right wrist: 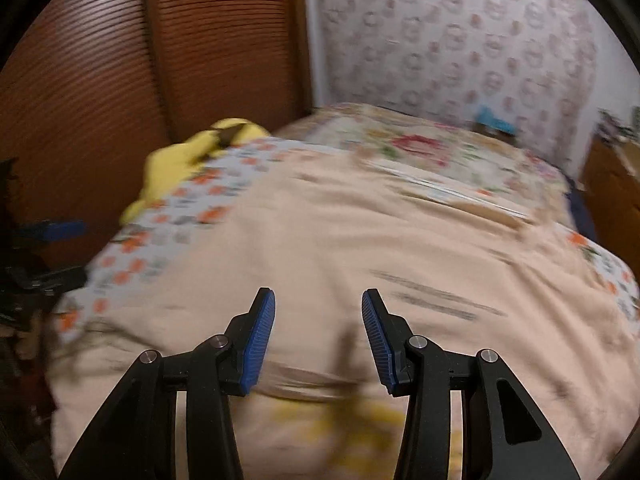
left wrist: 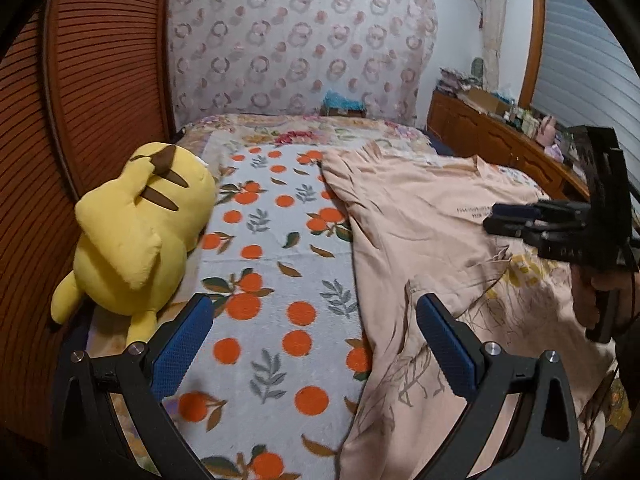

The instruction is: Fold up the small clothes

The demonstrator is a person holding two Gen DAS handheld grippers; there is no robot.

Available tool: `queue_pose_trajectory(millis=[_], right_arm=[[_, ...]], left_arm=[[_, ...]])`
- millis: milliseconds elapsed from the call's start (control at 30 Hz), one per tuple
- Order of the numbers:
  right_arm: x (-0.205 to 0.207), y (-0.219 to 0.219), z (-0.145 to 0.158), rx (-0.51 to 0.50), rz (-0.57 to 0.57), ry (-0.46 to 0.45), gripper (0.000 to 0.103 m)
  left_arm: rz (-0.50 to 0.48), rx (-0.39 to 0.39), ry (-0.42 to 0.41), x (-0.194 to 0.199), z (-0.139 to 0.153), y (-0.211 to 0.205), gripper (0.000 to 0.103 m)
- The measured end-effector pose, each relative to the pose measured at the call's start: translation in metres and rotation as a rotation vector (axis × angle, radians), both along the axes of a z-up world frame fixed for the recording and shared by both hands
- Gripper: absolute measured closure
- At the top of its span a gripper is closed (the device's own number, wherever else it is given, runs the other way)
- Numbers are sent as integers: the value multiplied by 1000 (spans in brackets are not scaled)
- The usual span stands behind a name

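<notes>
the peach t-shirt [left wrist: 432, 240] lies spread and rumpled on the bed [left wrist: 260, 280], over the orange-print blanket, with the yellow plush toy [left wrist: 136, 232] well to the shirt's left by the wooden wall. the left hand-held gripper [left wrist: 316, 320] hangs at the shirt's left edge, jaws wide apart and holding nothing. the right hand-held gripper [right wrist: 318, 320] hovers over the shirt's middle, jaws parted and empty.
</notes>
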State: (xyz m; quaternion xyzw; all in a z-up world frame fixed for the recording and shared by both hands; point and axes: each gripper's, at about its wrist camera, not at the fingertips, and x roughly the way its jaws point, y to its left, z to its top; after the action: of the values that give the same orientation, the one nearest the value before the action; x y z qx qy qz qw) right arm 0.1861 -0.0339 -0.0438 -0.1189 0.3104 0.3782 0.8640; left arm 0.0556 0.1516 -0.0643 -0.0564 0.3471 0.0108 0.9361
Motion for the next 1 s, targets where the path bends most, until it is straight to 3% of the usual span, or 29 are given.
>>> queue_pose_trajectory(millis=[200,367,400,433,533,767,1000], right_arm=[[-17,53,-14,17,168,93,56],[-4,82,-33,-12,214,168,56],[-1,84,-38,-15,217,185,64],[0,84,-42,-14,224,192,80],[-6,75,-38,2,252,179,97],[-48,41,-11,60,276,123,99],[-80,9,-22,50,270,135,99]], left_arm=[[35,8,-23,-16,6,10,1],[45,-6,-23,-19,2,15,1],[45,-9,-22,-19,1,16,1],[45,-9,-21,-20,-1,16,1],[44,-12,-17,-21,-4,15,1],[34,-19,-17,-20,-8,10,1],[18,-9,-16,-18,-8,0,1]])
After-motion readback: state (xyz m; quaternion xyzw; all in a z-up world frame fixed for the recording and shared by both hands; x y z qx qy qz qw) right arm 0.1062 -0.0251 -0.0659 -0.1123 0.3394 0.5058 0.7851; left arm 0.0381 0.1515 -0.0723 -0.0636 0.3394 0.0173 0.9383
